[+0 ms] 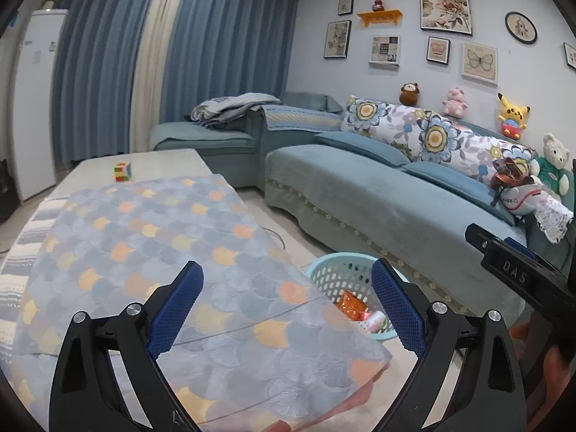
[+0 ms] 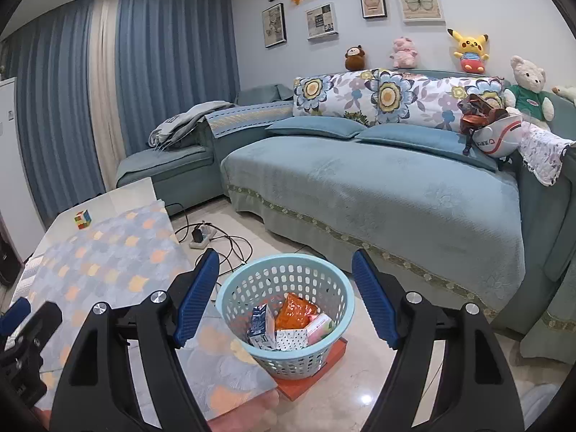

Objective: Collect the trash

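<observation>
In the left wrist view, the left gripper (image 1: 286, 309) fills the lower frame, its blue-padded black jaws spread wide and empty, touching nothing. Beneath it lies the table's grey-blue cloth with orange fan-scale pattern (image 1: 151, 252). Lower centre-right, between the pads, the pale-blue perforated plastic basket (image 1: 334, 270) sits on the floor with an orange wrapper (image 1: 351, 302) inside. A multicoloured puzzle cube (image 1: 123, 172) rests on the table, centre left.

In the right wrist view, the right gripper (image 2: 286, 297) hangs released, jaws well apart, holding nothing. Directly between its pads at lower centre stands the basket (image 2: 230, 288) on a flat orange board (image 2: 306, 385), holding the orange wrapper (image 2: 295, 311), a blue-and-white carton (image 2: 260, 324) and a pink packet (image 2: 318, 327). The teal fabric sofa (image 2: 378, 194) spans the right.
</observation>
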